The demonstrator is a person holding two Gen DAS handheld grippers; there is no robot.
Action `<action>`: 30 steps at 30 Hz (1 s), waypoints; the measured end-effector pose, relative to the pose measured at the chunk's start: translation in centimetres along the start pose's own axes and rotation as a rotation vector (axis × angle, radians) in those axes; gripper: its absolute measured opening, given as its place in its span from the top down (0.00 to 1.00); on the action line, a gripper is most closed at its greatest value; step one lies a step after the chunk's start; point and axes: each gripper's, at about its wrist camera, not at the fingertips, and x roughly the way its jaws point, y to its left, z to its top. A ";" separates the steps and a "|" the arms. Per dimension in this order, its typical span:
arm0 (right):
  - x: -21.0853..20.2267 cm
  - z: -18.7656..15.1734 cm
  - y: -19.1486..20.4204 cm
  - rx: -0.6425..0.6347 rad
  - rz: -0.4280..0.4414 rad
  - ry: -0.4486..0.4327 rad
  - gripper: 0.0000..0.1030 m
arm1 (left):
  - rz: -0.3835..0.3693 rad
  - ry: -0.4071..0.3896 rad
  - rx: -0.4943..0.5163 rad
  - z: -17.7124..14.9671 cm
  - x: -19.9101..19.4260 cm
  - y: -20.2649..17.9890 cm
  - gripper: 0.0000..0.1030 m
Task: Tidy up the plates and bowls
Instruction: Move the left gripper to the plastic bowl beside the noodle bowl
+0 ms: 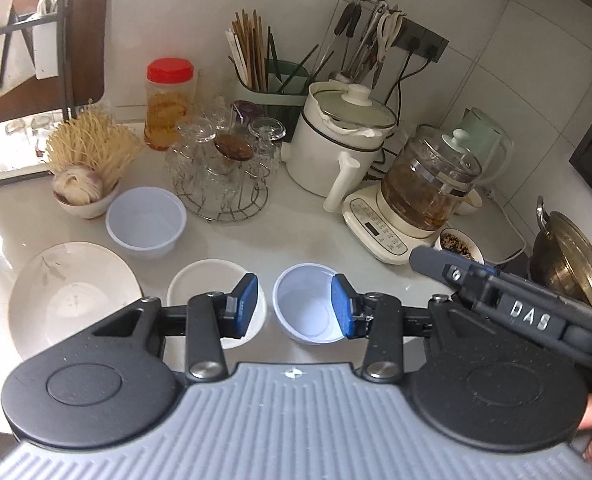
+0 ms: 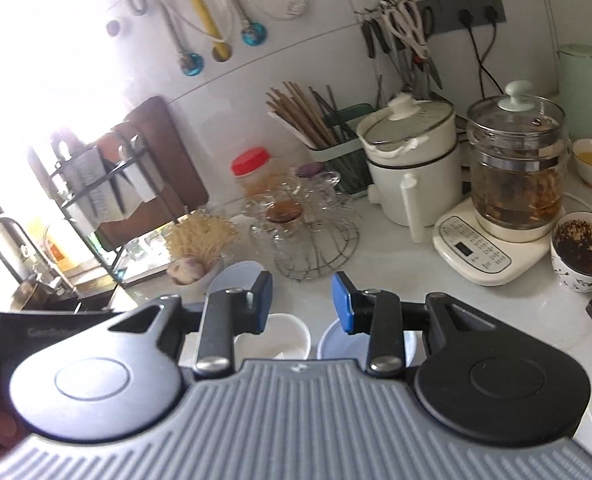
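Note:
In the left wrist view a large white plate (image 1: 72, 296) lies at the left on the counter. A pale blue plastic bowl (image 1: 146, 222) stands behind it. A white bowl (image 1: 212, 284) and a second pale blue bowl (image 1: 303, 304) stand side by side under my left gripper (image 1: 294, 306), which is open and empty above them. In the right wrist view my right gripper (image 2: 301, 302) is open and empty above the white bowl (image 2: 288, 340) and the blue bowl (image 2: 335, 344). The far blue bowl (image 2: 236, 274) shows behind its left finger.
A bowl of garlic and noodles (image 1: 82, 184), a wire rack of glasses (image 1: 224, 168), a red-lidded jar (image 1: 168, 104), a chopstick holder (image 1: 272, 80), a white pot (image 1: 335, 140), a glass kettle (image 1: 423, 188) and a metal pot (image 1: 571, 264) crowd the counter. The sink (image 2: 28, 276) lies left.

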 end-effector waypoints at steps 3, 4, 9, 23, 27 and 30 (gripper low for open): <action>0.1 -0.6 0.7 -0.006 0.003 0.015 0.64 | 0.012 -0.007 -0.002 -0.4 -0.5 0.3 0.55; 0.2 -0.7 1.0 -0.012 0.008 0.023 0.64 | 0.018 -0.006 -0.004 -0.6 -0.5 0.5 0.55; 0.2 -1.5 1.8 -0.041 0.016 0.048 0.64 | 0.047 0.007 -0.020 -1.6 -0.7 1.1 0.55; 2.0 -3.4 2.6 -0.066 0.053 0.173 0.64 | 0.143 0.057 -0.121 -3.6 -0.8 3.5 0.55; 2.5 -3.5 2.8 -0.067 0.069 0.188 0.64 | 0.156 0.073 -0.144 -3.9 -0.7 4.2 0.55; 2.8 -3.5 3.0 -0.075 0.067 0.187 0.64 | 0.164 0.072 -0.146 -3.9 -0.6 4.6 0.55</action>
